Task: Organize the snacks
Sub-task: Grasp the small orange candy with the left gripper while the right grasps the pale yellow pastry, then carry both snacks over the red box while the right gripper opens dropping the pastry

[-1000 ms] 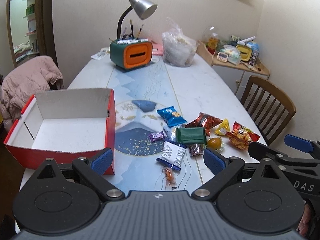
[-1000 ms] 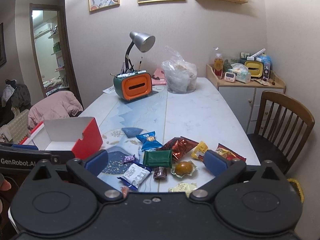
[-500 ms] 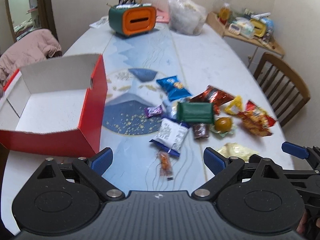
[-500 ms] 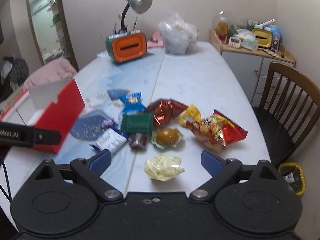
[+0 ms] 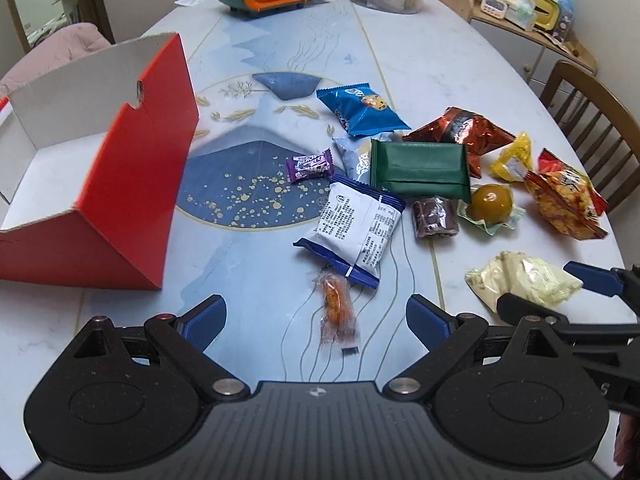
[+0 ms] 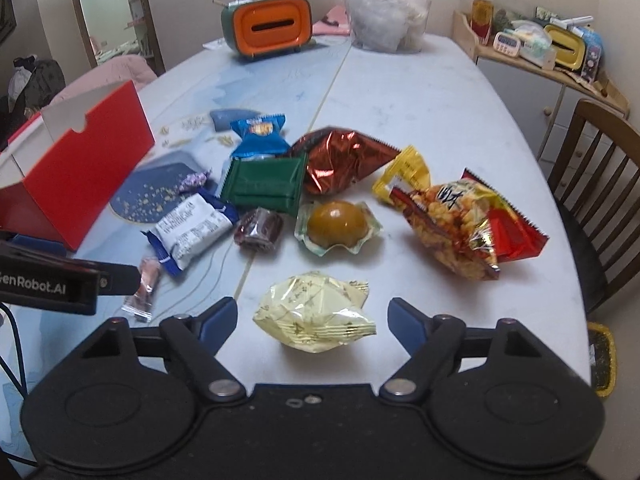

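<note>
Several snack packets lie on the table right of an open red box, which also shows in the right wrist view. My left gripper is open, with a small orange candy between its fingertips. My right gripper is open around a pale yellow packet, also seen in the left wrist view. Behind lie a white-and-blue packet, a green packet, a wrapped yellow ball and a red-yellow chips bag.
An orange-green tissue box and a plastic bag stand at the far end. A wooden chair stands right of the table, a side cabinet behind it. A pink jacket lies behind the box.
Both grippers have tilted down and moved closer to the table. The left now straddles the orange candy, the right the pale yellow packet. Both stay open.
</note>
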